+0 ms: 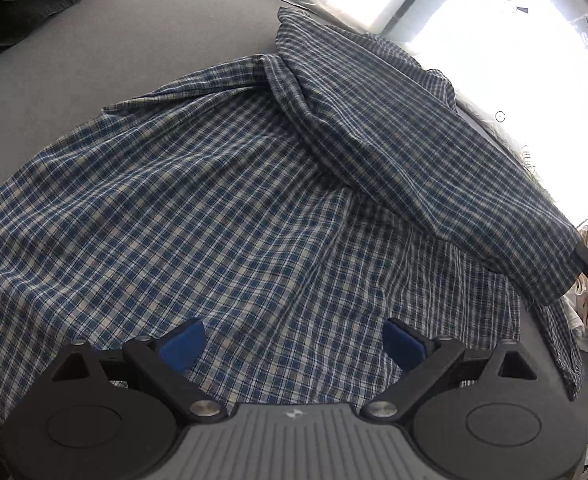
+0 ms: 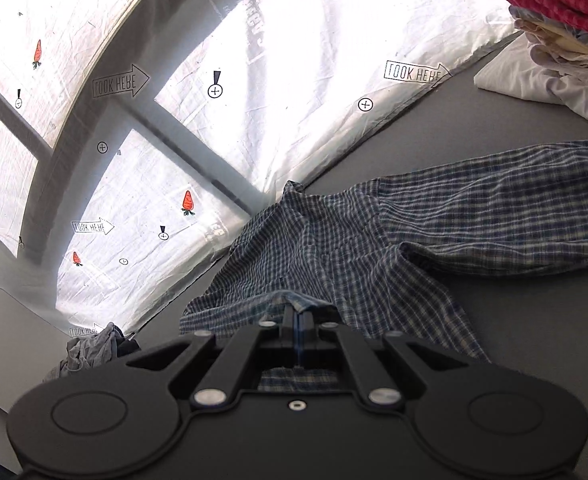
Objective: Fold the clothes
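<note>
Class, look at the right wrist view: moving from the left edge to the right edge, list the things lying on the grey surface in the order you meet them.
Crumpled grey garment → right gripper clamped on the plaid shirt → stack of folded clothes.

Shirt point(image 1: 221, 200): blue/navy + cream plaid, small checks; paler, greyer w/ light behind it ahead of right gripper point(image 2: 298, 320). Left gripper point(image 1: 291, 342): black arms, blue pads point(image 1: 183, 340), grey ribbed body. Right gripper: all black, silver screws. Table point(image 1: 113, 60): plain grey. Curtain point(image 2: 294, 60) beyond right gripper: white, orange carrots, black arrows + cross marks. Stack point(image 2: 562, 24) far right of it: magenta-red top, cream + white below. Dark clothes point(image 1: 21, 8) far left of left gripper: black/grey.
</note>
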`<state>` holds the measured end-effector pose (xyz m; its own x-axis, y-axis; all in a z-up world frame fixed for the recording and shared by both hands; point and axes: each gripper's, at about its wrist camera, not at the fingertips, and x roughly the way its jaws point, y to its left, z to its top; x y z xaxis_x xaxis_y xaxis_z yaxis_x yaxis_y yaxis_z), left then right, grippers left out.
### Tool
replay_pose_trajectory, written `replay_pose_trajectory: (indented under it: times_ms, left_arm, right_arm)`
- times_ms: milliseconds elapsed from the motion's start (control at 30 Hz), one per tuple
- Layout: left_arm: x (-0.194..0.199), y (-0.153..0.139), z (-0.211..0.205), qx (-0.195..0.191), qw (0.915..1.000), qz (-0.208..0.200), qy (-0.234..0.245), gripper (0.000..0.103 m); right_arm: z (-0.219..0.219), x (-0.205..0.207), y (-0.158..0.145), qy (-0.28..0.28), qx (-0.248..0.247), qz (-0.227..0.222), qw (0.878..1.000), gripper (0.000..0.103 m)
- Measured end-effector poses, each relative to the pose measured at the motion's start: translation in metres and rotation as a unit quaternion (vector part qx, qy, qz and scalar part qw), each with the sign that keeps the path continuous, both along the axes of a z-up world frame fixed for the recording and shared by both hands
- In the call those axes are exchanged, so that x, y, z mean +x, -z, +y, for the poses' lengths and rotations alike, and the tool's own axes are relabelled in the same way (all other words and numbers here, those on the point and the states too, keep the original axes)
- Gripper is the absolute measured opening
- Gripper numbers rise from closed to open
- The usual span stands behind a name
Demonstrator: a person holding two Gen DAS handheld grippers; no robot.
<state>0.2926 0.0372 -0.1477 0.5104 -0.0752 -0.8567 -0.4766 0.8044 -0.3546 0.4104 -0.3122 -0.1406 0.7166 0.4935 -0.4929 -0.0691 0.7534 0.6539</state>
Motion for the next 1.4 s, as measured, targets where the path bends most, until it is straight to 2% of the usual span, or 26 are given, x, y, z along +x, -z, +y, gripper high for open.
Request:
replay_pose_trajectory:
  times_ms: [100, 133, 200, 333, 400, 467, 533, 600, 667, 700, 733, 800, 867, 933, 1067, 1267, 1400]
  left_arm:
    - [0.002, 0.016, -0.013, 0.005, 0.9991, 0.032, -0.027, 0.095]
    - [0.0, 0.018, -0.017, 0.014, 0.9989, 0.029, -0.034, 0.096]
    - [-0.003, 0.02, -0.025, 0.026, 0.9982, 0.028, -0.046, 0.102]
    - [0.002, 0.021, -0.035, 0.049, 0.9962, 0.047, -0.054, 0.103]
    - [0.007, 0.021, -0.04, 0.065, 0.9945, 0.061, -0.057, 0.103]
    - [0.012, 0.02, -0.044, 0.081, 0.992, 0.076, -0.06, 0.103]
    - [0.019, 0.022, -0.05, 0.101, 0.9884, 0.094, -0.063, 0.103]
    - [0.027, 0.026, -0.056, 0.126, 0.9834, 0.116, -0.061, 0.103]
    - [0.034, 0.027, -0.06, 0.139, 0.9801, 0.127, -0.062, 0.103]
    - [0.034, 0.027, -0.058, 0.137, 0.9799, 0.128, -0.069, 0.103]
    - [0.033, 0.027, -0.057, 0.135, 0.9799, 0.127, -0.075, 0.103]
    - [0.033, 0.027, -0.058, 0.141, 0.9788, 0.124, -0.082, 0.103]
    - [0.032, 0.027, -0.058, 0.144, 0.978, 0.124, -0.086, 0.103]
    - [0.034, 0.026, -0.058, 0.141, 0.9777, 0.129, -0.086, 0.103]
    - [0.037, 0.025, -0.058, 0.139, 0.9771, 0.136, -0.086, 0.103]
    - [0.04, 0.024, -0.057, 0.135, 0.9768, 0.141, -0.088, 0.103]
    - [0.041, 0.023, -0.056, 0.133, 0.9764, 0.144, -0.09, 0.103]
  right_arm:
    - [-0.017, 0.009, 0.017, -0.022, -0.043, 0.04, 0.998, 0.001]
    - [-0.02, 0.011, 0.025, -0.032, -0.048, 0.052, 0.997, 0.002]
    - [-0.027, 0.013, 0.038, -0.047, -0.051, 0.073, 0.995, 0.005]
    - [-0.034, 0.02, 0.054, -0.068, -0.045, 0.106, 0.991, 0.012]
    - [-0.033, 0.029, 0.057, -0.081, -0.049, 0.11, 0.989, 0.02]
    - [-0.029, 0.043, 0.058, -0.096, -0.061, 0.109, 0.988, 0.043]
    - [-0.022, 0.061, 0.06, -0.122, -0.07, 0.118, 0.983, 0.058]
    - [-0.017, 0.075, 0.065, -0.146, -0.071, 0.124, 0.979, 0.054]
    - [-0.013, 0.081, 0.064, -0.172, -0.07, 0.121, 0.975, 0.037]
    - [-0.011, 0.082, 0.062, -0.186, -0.069, 0.117, 0.973, 0.032]
    - [-0.009, 0.083, 0.06, -0.201, -0.068, 0.112, 0.971, 0.021]
    - [-0.006, 0.081, 0.054, -0.232, -0.075, 0.087, 0.966, 0.014]
    - [-0.009, 0.082, 0.047, -0.24, -0.069, 0.062, 0.966, 0.007]
    - [-0.014, 0.084, 0.038, -0.24, -0.056, 0.036, 0.968, 0.006]
    - [-0.031, 0.099, 0.011, -0.204, -0.038, -0.014, 0.978, 0.006]
    - [-0.067, 0.125, -0.026, -0.136, -0.053, -0.085, 0.986, 0.005]
    - [-0.095, 0.135, -0.036, -0.09, -0.061, -0.1, 0.989, 0.005]
